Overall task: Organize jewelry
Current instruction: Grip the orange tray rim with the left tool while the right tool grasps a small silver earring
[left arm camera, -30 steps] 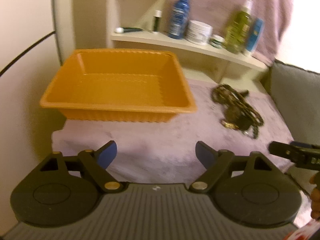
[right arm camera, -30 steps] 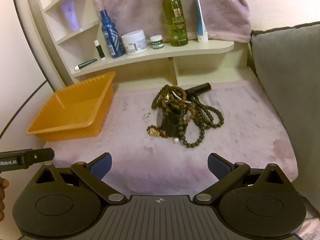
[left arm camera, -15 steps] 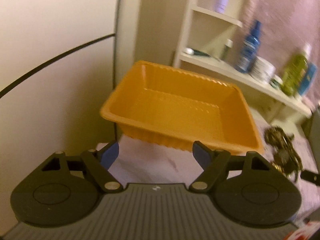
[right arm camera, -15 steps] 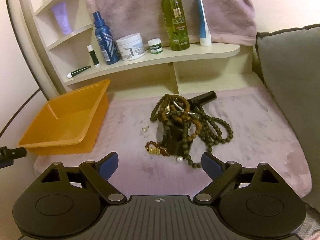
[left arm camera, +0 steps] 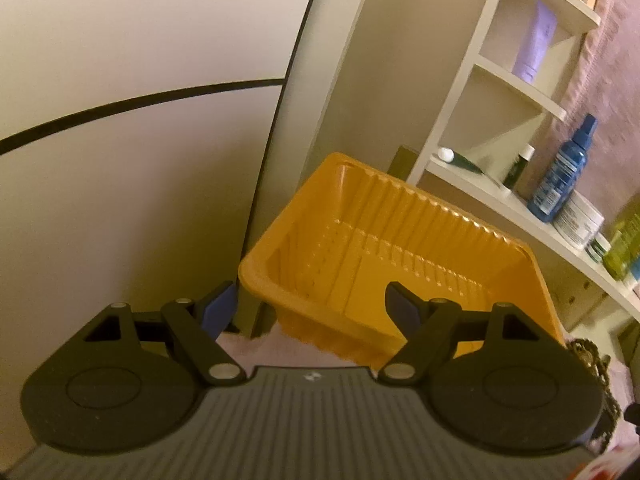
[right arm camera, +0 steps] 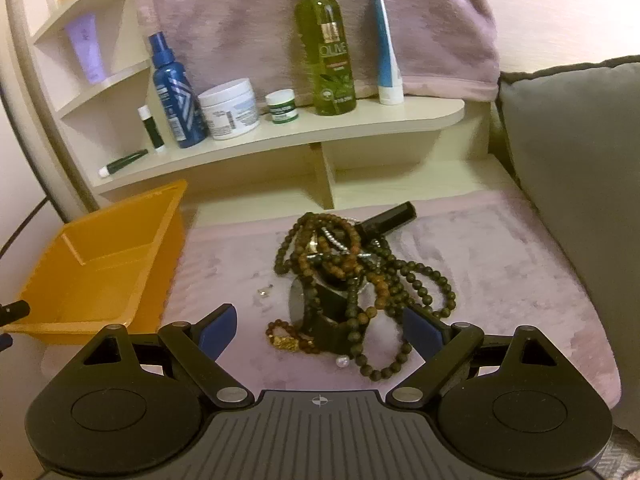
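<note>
1. Jewelry (right arm camera: 352,280) lies in a tangled heap on the mauve plush cloth (right arm camera: 500,264) that covers the table: dark and brown bead strands, a black watch-like band, a gold-coloured piece at the near left and a loose white pearl (right arm camera: 343,361) at the near edge.
2. A black stick-shaped object (right arm camera: 390,218) pokes out behind the heap, and a tiny earring (right arm camera: 264,290) lies apart on the cloth to its left.
3. The right claw (right arm camera: 320,330) hangs just before the heap, its blue-tipped jaws spread wide after narrowing a little, with nothing pressed between them.
4. An orange tray (right arm camera: 100,264) sits at the left end of the cloth, well apart from the heap, and looks empty.
5. The left claw (left arm camera: 312,306) points at the near corner of that tray (left arm camera: 400,248); its jaws, too, stand wide after closing slightly, and they grip nothing.
6. Behind, a cream shelf (right arm camera: 360,128) carries a blue spray bottle (right arm camera: 174,96), a white jar (right arm camera: 230,108), a small green-labelled jar (right arm camera: 282,107), a green bottle (right arm camera: 325,48) and a blue tube (right arm camera: 386,52).
7. A grey cushion (right arm camera: 572,184) borders the cloth on the right.
</note>
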Demonstrator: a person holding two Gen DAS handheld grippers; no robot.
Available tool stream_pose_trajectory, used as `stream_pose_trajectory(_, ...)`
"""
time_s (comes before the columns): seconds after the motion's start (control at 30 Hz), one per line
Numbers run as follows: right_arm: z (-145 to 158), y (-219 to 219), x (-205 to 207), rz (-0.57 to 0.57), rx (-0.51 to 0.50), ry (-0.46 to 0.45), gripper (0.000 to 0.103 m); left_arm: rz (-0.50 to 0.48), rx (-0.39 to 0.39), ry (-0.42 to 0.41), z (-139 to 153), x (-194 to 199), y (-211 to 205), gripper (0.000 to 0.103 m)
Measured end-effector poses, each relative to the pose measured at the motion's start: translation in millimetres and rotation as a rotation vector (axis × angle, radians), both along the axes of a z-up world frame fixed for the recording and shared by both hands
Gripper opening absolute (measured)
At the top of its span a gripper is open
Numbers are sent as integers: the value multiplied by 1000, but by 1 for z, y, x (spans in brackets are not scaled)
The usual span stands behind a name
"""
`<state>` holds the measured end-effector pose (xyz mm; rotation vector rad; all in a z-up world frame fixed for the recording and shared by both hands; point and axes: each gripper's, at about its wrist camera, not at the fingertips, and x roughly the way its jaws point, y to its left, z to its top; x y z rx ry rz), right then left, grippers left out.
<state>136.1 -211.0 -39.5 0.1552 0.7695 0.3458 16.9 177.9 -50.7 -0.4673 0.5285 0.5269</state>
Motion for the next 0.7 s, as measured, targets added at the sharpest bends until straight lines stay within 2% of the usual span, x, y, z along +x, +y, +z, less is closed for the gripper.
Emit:
stream_pose_trajectory(0.4,-13,-6,13,-41,-27,41,90,39,79,-32,-21,31,3,66)
stream_pose_trajectory(0.53,-15,-7,14,-47,-30,49,90,40,86,-23,-25,36,4,47)
stream_pose_trajectory(0.7,-14,-6,11,-36,-20,48,90,55,120,-27,-21,34,-1,37)
